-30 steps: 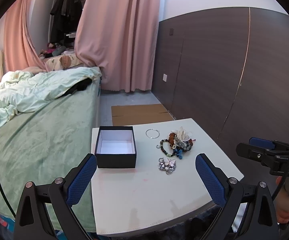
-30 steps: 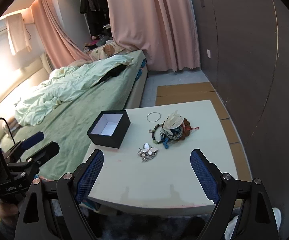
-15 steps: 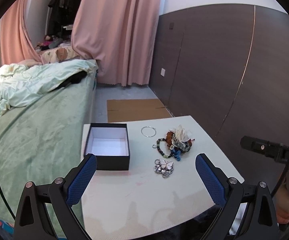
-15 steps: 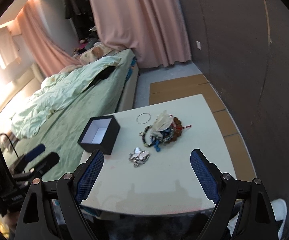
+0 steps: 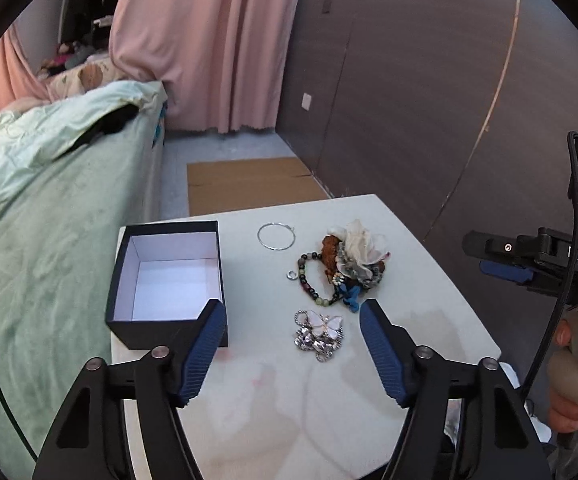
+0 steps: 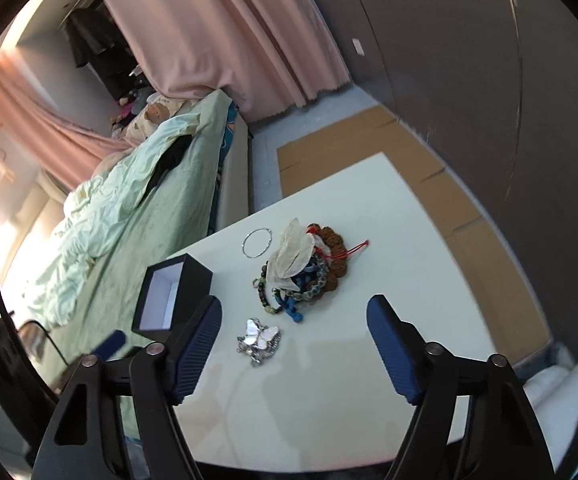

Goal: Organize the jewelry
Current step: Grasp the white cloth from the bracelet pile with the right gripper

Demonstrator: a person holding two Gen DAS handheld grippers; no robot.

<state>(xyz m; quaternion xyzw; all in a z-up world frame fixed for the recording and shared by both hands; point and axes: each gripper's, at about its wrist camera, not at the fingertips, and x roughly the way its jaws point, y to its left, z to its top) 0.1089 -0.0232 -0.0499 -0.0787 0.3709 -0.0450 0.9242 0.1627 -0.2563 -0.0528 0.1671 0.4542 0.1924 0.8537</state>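
Letters "AS" legible on the right gripper (image 5: pixel 505 270) body in the left wrist view; rest hidden. White counter (image 5: pixel 429 304) carries an open black box (image 5: pixel 169 280), white inside, a thin silver hoop (image 5: pixel 276 236), a tangled pile of beaded bracelets (image 5: pixel 345 270) with a cream fabric flower, and a silver butterfly brooch (image 5: pixel 321 332) nearest. Left gripper (image 5: pixel 292 354) spread wide, holding nothing. Right gripper likewise wide in its own view (image 6: pixel 293 352).
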